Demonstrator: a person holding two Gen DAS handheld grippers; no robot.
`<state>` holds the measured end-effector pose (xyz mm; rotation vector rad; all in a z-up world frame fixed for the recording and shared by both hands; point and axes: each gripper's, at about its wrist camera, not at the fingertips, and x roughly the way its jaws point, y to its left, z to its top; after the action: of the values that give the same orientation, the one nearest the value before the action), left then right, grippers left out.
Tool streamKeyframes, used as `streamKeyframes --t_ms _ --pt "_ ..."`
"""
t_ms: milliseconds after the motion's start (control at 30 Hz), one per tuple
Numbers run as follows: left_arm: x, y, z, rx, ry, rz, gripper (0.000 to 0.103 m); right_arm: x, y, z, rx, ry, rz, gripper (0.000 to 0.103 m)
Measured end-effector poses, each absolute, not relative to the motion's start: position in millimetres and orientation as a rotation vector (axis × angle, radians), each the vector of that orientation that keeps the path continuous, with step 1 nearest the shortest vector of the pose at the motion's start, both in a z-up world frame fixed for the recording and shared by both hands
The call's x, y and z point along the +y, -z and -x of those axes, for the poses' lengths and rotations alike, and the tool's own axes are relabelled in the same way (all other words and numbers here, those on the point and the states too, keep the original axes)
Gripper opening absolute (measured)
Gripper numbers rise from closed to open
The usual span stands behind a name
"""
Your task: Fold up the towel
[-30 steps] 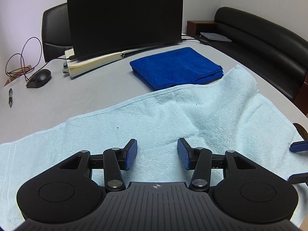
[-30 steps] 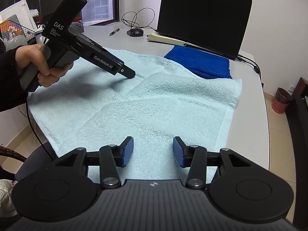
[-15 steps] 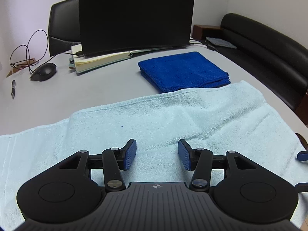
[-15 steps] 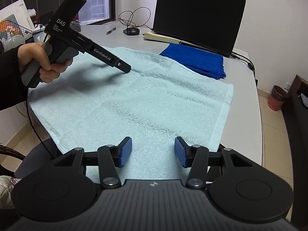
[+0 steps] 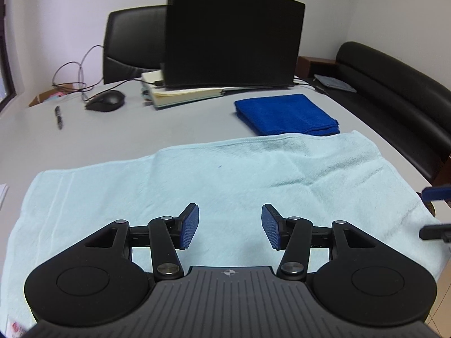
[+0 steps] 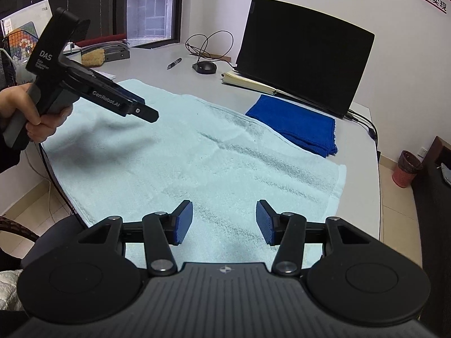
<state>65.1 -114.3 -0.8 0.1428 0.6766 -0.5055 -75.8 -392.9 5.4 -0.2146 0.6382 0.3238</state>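
A light blue towel [image 5: 225,180] lies spread flat on the grey table [image 5: 141,135], with slight creases; it also shows in the right wrist view [image 6: 197,163]. My left gripper [image 5: 229,226] is open and empty, held above the towel's near part. It shows from the side in the right wrist view [image 6: 149,115], raised over the towel's left part. My right gripper [image 6: 224,222] is open and empty above the towel's near right part. Its fingertips [image 5: 434,193] show at the right edge of the left wrist view.
A folded dark blue towel [image 5: 286,114] lies just behind the light one. A black laptop [image 5: 231,36] stands on an open notebook [image 5: 183,94]. A mouse [image 5: 105,104], cables and a pen [image 5: 58,117] lie far left. A black sofa [image 5: 394,95] stands right, a bin [image 6: 407,169] on the floor.
Both grippers have pulled back and risen from the towel. The raised fold in the towel has flattened, and the towel now lies smoother.
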Motion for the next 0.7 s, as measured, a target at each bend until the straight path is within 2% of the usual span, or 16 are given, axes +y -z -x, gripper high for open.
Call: streamKeyframes --t_ms 700 --pt "-9 -4 -7 0.675 0.312 -0.050 0.055 -333 -29 29 0.630 -0.496 0.272 0.051"
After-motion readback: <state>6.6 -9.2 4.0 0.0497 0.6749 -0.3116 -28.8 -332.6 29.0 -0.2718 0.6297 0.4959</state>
